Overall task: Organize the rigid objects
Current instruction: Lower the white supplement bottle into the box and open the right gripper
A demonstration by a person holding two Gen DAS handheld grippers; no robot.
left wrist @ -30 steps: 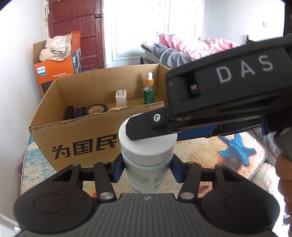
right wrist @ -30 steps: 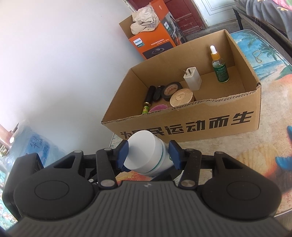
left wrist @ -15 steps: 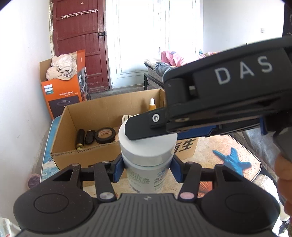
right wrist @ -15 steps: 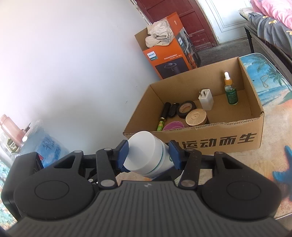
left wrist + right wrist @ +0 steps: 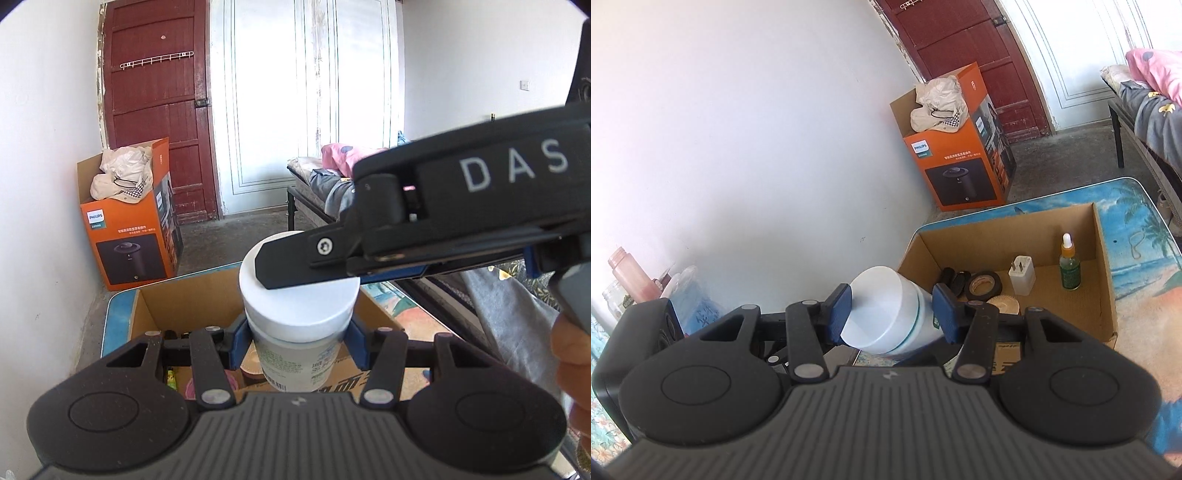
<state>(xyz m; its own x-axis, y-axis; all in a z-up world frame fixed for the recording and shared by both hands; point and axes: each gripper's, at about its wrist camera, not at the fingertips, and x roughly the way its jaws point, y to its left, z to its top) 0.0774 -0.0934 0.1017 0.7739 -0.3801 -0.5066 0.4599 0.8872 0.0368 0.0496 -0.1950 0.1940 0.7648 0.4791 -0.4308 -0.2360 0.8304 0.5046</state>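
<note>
jar (image 5: 295, 354): smooth white plastic, matt lid
box (image 5: 1108, 295): plain brown cardboard
gripper pads (image 5: 840, 312): matt blue rubbery-looking
door (image 5: 155, 110): dull red wood

Bright daylight, sharp focus — the white wall (image 5: 746, 122) glares at left — and fisheye bending with dark corners.

Left tool (image 5: 298, 341) clamped around the white jar (image 5: 295, 325); right tool (image 5: 892, 314) clamped across its lid.

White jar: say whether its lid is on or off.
On. The white jar carries its white lid seated squarely on top; the left gripper clamps the body, the right gripper the lid.
</note>
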